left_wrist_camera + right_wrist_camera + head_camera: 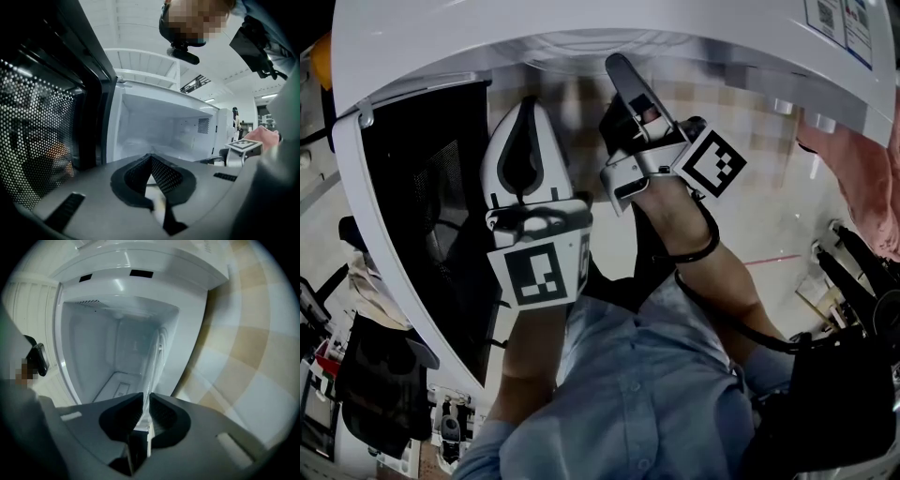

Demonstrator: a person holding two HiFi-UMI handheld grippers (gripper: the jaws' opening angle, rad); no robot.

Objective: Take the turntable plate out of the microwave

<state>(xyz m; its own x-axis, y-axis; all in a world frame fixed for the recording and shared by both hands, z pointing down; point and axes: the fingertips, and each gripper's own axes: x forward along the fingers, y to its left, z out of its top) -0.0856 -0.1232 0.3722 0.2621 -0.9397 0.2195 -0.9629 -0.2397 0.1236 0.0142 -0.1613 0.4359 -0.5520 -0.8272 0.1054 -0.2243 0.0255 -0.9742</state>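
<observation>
Turntable plate, of clear glass, is shown edge-on in the right gripper view, lying close to the floor of the cavity of the microwave, with its near rim at the cavity mouth. The right gripper is turned on its side and clamped across that rim, the thin glass edge being pinched between its two pads. Whether the plate has been lifted clear of its support cannot be told. The left gripper is clenched on nothing and is held just beside the right one, in front of the opening, with the door swung wide at its left. The withdrawal of the plate is judged to be the step in hand. It is best done if the rim is raised only slightly, so that the plate is freed from its seat, and the glass is then drawn straight out through the opening and kept level. A one-sided grip on smooth glass is likely to let the far edge droop or slip, so a firm pinch and a slow pull are advised, and the empty left gripper may be brought under the plate once enough of it is exposed. Contact with the cavity frame and the door should be avoided.
</observation>
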